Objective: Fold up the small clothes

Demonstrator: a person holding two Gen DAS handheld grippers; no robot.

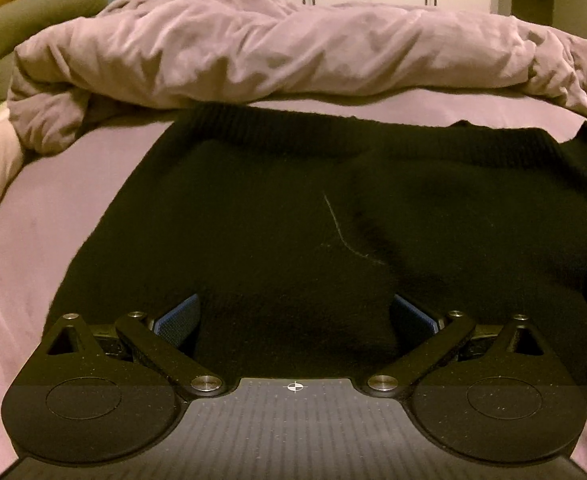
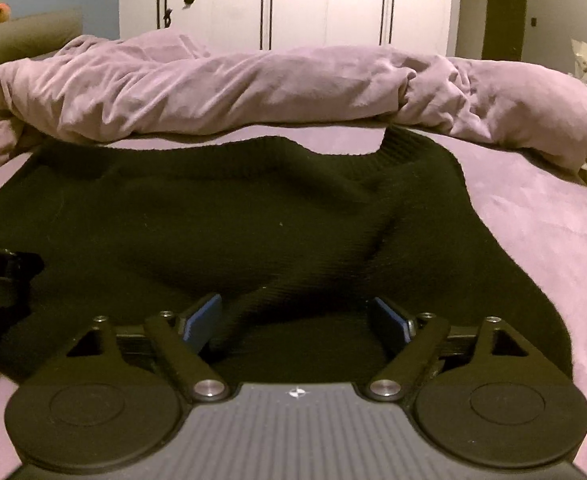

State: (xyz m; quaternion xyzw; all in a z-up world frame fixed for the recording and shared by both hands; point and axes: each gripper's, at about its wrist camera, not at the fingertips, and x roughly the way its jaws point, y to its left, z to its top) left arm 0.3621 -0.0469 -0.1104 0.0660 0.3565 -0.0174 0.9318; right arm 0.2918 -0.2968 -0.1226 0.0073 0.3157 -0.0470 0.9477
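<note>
- Left wrist view: the black sweater (image 1: 293, 208) is spread flat on the bed (image 1: 33, 240), its ribbed hem at the far side just short of the bunched duvet (image 1: 253, 48).
- The left gripper (image 1: 295, 314) is seen with its jaws wide apart; a raised hump of knit stands between the blue pads (image 1: 179, 316), but no pressing on it can be made out.
- A pale thread or hair is shown on the knit near the middle, and the left edge of the garment is seen running straight along the sheet; neither is offered by the other view.
- Right wrist view: the right gripper (image 2: 295, 320) is likewise held apart, with a diagonal ridge of fabric passing between the pads and touching nothing firmly.
- The wavy right edge, a lifted corner of ribbing near the duvet and a creased fold across the middle are shown only here; part of the other tool is glimpsed at the left border.
- The step is judged to be a fresh grasp for the next fold. It is best done by taking both near corners at matching points, so that only the intended layers are pinched.
- The ridge should be smoothed first, since a crease folded in would be kept.
</note>
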